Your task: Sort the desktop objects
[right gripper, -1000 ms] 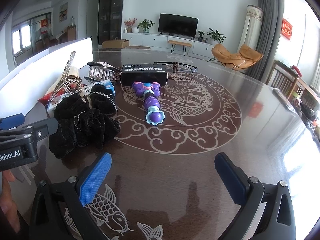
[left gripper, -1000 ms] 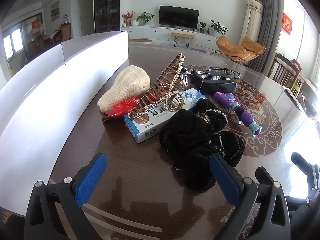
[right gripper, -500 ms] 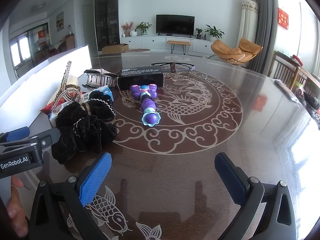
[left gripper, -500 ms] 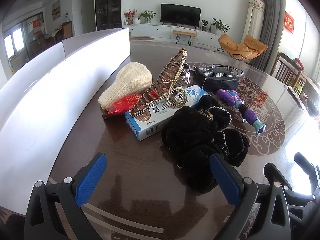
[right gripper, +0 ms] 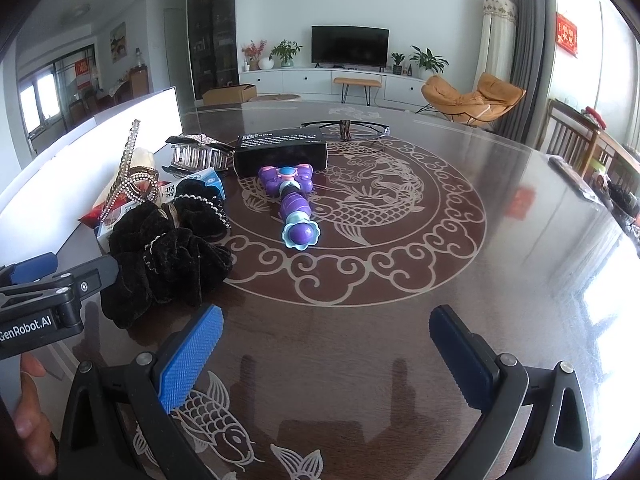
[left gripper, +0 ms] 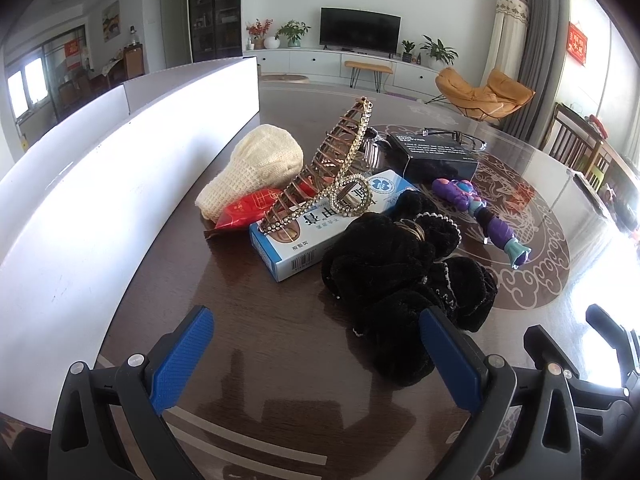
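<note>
A pile of small things is seen on the dark table [right gripper: 400, 280], beside a long white box [left gripper: 120, 168]. Nearest the left gripper [left gripper: 316, 360] lies a black velvet scrunchie [left gripper: 400, 276], just ahead of its right finger; its jaws are spread wide and nothing is held. The right gripper [right gripper: 324, 352] is likewise wide open and empty over bare table. The scrunchie is judged soft, light and easily squashed, so a pinch across one bunched fold should serve (a slack edge may slip out). The rhinestone hair comb [left gripper: 332, 168], propped on a blue-and-white carton [left gripper: 320, 228], looks stiff but delicate and is best taken by its spine. The purple toy [right gripper: 292, 204] appears rigid and smooth, best gripped at its ribbed middle.
</note>
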Available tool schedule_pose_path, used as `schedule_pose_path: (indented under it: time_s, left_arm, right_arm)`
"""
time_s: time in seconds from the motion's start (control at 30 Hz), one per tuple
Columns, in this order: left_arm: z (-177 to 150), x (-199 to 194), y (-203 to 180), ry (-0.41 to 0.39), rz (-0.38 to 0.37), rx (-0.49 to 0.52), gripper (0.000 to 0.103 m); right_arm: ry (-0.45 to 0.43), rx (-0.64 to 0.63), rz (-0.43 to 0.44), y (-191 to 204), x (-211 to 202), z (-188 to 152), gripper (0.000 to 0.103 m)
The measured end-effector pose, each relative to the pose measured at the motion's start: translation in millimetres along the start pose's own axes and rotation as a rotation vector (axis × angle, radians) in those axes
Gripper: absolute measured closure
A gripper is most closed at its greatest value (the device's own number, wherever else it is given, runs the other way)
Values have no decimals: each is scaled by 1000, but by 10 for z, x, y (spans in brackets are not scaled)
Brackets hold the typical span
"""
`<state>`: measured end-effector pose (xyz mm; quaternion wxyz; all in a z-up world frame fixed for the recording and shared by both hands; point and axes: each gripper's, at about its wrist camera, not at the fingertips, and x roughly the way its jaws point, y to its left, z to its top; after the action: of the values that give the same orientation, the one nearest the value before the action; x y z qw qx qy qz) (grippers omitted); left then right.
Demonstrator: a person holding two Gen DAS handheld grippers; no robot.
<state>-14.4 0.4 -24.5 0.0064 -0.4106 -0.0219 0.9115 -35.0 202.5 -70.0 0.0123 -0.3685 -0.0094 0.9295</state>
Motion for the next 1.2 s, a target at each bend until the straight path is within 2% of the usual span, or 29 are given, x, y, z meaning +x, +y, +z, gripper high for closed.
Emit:
schedule_pose_path:
  time_s: [0.87,1.2]
  left_arm:
    - [-1,0,-1,0,1,-1,0]
    - [15,-82,30,-28,16,-33,0]
  right_arm:
    - [2,1,1,-7,4,13,0]
    - [2,5,3,-12,16,12,0]
